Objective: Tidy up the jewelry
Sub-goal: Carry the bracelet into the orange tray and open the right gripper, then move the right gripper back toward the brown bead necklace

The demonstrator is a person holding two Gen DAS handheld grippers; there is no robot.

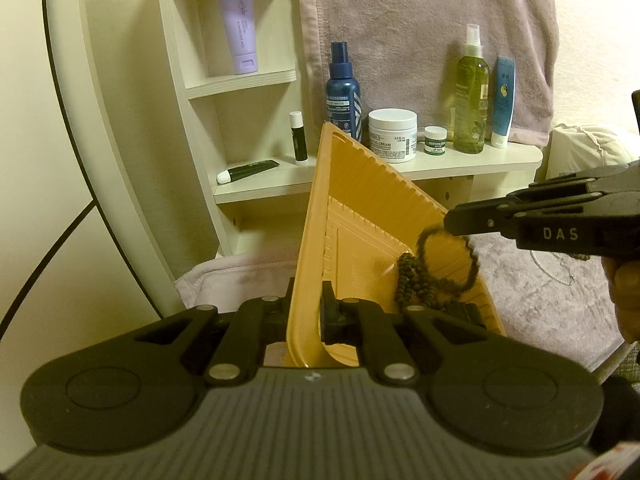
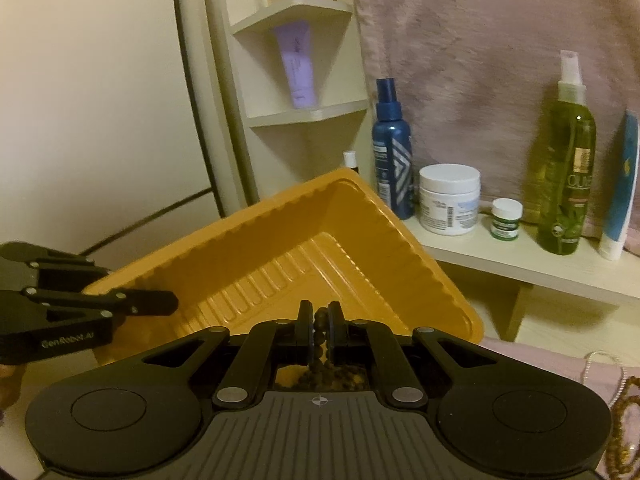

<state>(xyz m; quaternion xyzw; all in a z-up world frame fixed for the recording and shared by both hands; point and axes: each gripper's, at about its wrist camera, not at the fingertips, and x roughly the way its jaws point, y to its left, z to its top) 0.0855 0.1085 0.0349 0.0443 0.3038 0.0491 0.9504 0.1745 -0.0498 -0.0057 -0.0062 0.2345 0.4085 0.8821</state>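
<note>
My left gripper (image 1: 306,314) is shut on the near rim of an orange plastic tray (image 1: 360,200) and holds it tilted up; it also shows in the right wrist view (image 2: 160,304) at the tray (image 2: 280,248) edge. My right gripper (image 2: 319,328) is shut on a dark bead bracelet (image 2: 320,340), held over the tray's near side. In the left wrist view the right gripper (image 1: 452,222) comes in from the right with the bracelet loop (image 1: 444,264) hanging inside the tray. More dark beads (image 1: 408,280) lie in the tray.
A shelf (image 1: 460,160) behind holds a blue spray bottle (image 1: 344,92), white cream jar (image 1: 392,130), small green jar (image 1: 435,140), green spray bottle (image 1: 472,92) and blue tube (image 1: 503,100). A silver chain (image 1: 552,272) and amber beads (image 2: 624,420) lie on pink cloth at right.
</note>
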